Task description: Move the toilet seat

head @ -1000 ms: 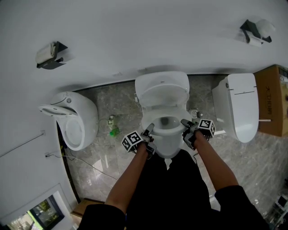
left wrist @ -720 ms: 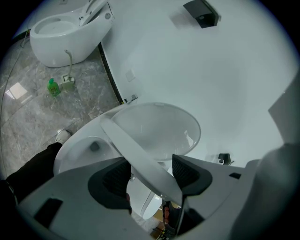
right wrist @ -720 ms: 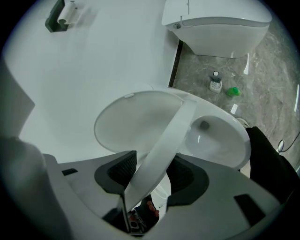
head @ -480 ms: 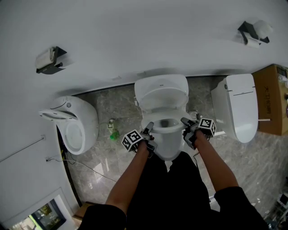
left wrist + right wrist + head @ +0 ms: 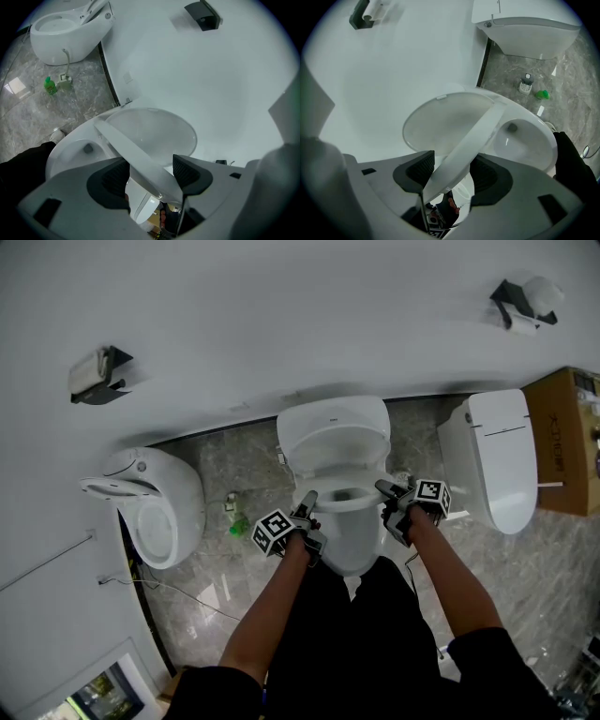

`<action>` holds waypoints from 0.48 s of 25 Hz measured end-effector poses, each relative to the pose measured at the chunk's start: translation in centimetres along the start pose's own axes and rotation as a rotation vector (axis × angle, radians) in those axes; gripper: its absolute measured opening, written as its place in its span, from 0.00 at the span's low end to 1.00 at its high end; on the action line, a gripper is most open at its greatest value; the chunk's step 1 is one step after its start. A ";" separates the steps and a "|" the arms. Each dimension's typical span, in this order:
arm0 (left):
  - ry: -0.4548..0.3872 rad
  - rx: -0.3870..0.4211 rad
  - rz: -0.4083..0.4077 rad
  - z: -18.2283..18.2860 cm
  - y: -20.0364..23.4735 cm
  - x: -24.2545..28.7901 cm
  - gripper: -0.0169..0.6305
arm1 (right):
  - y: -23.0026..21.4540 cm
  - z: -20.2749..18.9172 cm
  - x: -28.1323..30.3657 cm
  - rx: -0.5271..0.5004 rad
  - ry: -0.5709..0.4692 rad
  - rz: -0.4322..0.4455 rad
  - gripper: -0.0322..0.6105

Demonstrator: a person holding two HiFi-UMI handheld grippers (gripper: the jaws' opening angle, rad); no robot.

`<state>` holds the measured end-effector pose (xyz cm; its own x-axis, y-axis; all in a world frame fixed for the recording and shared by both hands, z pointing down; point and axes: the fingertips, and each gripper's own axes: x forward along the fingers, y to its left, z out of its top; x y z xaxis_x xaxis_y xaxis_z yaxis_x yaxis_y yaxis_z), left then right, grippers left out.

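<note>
White plastic toilet seat ring (image 5: pixel 123 142) sits tilted partway up over the middle white ceramic toilet bowl (image 5: pixel 349 542), in front of its raised lid (image 5: pixel 333 439). The left gripper (image 5: pixel 307 505) straddles the seat's left side with jaws wide. The right gripper (image 5: pixel 387 491) straddles the right side, jaws opening.

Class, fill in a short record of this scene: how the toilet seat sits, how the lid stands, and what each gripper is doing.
Toilet seat: tilted, lifted partway off the bowl
Lid: raised, behind the seat
Left gripper: jaws apart, the seat's rim between them
Right gripper: jaws opening, the seat's rim between them
Nearby: another toilet on each side, along the same wall
</note>
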<state>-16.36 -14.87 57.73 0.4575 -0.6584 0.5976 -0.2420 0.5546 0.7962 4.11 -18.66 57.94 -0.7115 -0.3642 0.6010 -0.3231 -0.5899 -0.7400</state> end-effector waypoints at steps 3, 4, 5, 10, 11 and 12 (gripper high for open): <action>0.005 -0.006 -0.015 0.3 -0.4 0.3 0.48 | 0.3 0.5 0.3 0.002 -0.004 0.016 0.42; 0.005 -0.006 -0.022 0.5 -0.6 0.4 0.48 | 0.4 0.6 0.4 0.005 -0.010 0.022 0.42; 0.005 -0.003 -0.029 0.6 -0.8 0.5 0.48 | 0.6 0.8 0.5 0.010 -0.017 0.028 0.43; 0.021 0.018 -0.071 1.4 -1.7 1.1 0.51 | 1.4 1.7 1.1 0.027 -0.038 0.053 0.45; 0.024 0.020 -0.078 1.5 -1.8 1.3 0.51 | 1.5 1.9 1.3 0.029 -0.039 0.055 0.45; 0.027 0.021 -0.084 1.7 -2.0 1.5 0.52 | 1.7 2.1 1.4 0.031 -0.041 0.058 0.45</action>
<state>-16.65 -17.81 57.16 0.4998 -0.6883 0.5258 -0.2195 0.4866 0.8456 3.90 -21.68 58.16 -0.7022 -0.4270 0.5698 -0.2623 -0.5889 -0.7645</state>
